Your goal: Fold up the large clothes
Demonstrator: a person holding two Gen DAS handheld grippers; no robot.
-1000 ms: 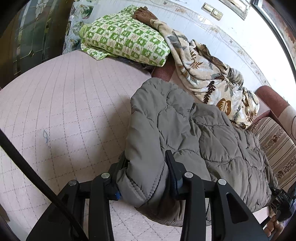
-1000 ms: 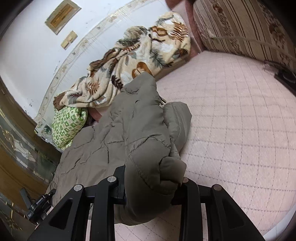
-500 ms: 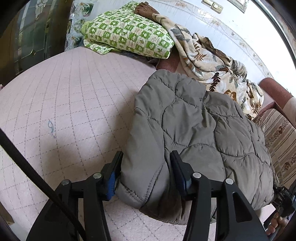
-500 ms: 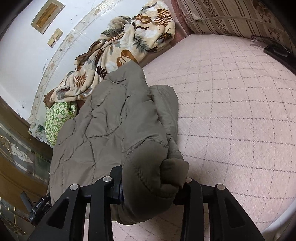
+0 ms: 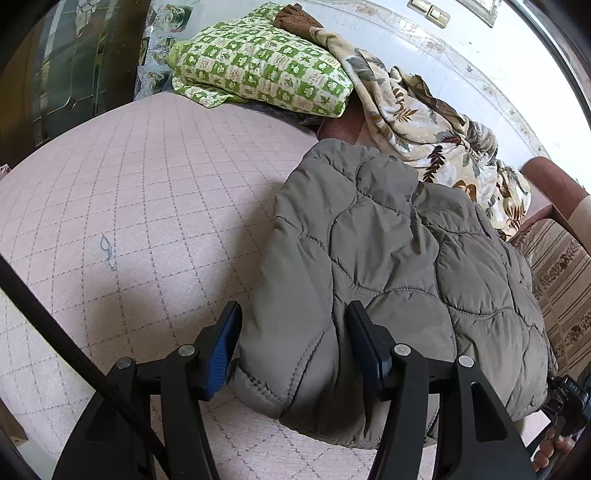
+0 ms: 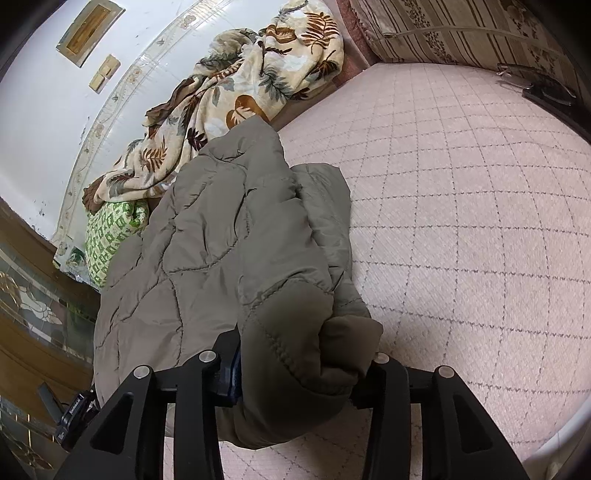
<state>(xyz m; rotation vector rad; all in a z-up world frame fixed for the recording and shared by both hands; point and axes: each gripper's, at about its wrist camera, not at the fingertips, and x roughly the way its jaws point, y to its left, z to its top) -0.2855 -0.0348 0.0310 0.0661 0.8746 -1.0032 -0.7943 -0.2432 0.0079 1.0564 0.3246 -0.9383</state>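
Note:
An olive-grey quilted jacket point(image 5: 399, 258) lies folded on the pink quilted bed point(image 5: 147, 206). My left gripper point(image 5: 295, 339) has its two fingers on either side of the jacket's near left edge, and a small gap shows at the blue pad point(image 5: 221, 350). My right gripper point(image 6: 299, 365) is shut on the bunched near right edge of the jacket point(image 6: 229, 236), which fills the space between its fingers. The other gripper shows small at the far side of the jacket in the left wrist view point(image 5: 565, 395) and in the right wrist view point(image 6: 74, 413).
A green checked pillow point(image 5: 258, 70) and a leaf-print blanket point(image 5: 417, 114) lie along the wall at the head of the bed. A striped cushion point(image 6: 461, 33) stands at the bed's side. Eyeglasses point(image 6: 535, 85) lie on the bed's far right. Dark wooden furniture point(image 6: 22, 332) stands at the left.
Both grippers have lowered the jacket's near edge onto the bed. The left fingers have spread a little around the cloth. The right fingers still squeeze it.

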